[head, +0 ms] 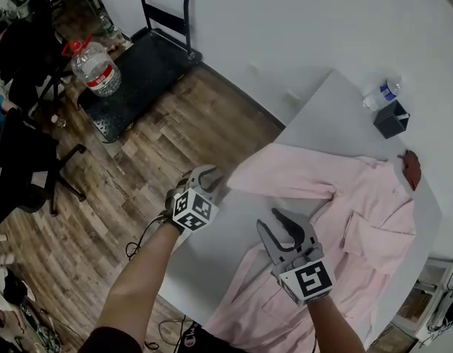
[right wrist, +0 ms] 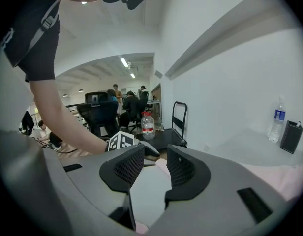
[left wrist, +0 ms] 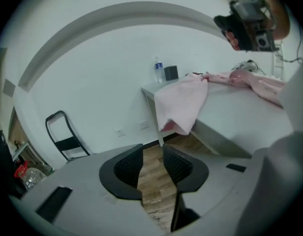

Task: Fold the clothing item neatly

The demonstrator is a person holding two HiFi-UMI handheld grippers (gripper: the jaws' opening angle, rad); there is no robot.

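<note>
— What has the left gripper [left wrist: 152, 168] got hold of?

— Nothing. Its jaws stand a little apart, and through the gap you see only floorboards. It hangs off the corner of the table [head: 322, 116], pointing down and in toward the sleeve [head: 285, 173] of the pink shirt [head: 366, 234], whose cuff droops over the edge. I'd guess that cuff is what it's after.

— And the right gripper [head: 283, 228]?

— Wider open, and empty too. It hovers low over the table just by the shirt's side, below that sleeve, aimed across at the other hand. A bit of pink shows beyond its jaws, but neither pad touches cloth.

— How does the shirt lie?

— Spread flat, front up, collar toward the far side, with that one sleeve stretched out sideways to the table's edge. Laid out like that, I reckon, so the sleeve can be brought across the body first. No fold looks made yet.

— Anything in the way?

— A water bottle [head: 381, 93] and a small black box [head: 392, 118] sit at the far corner, apart from the cloth. They shouldn't trouble anyone.
</note>
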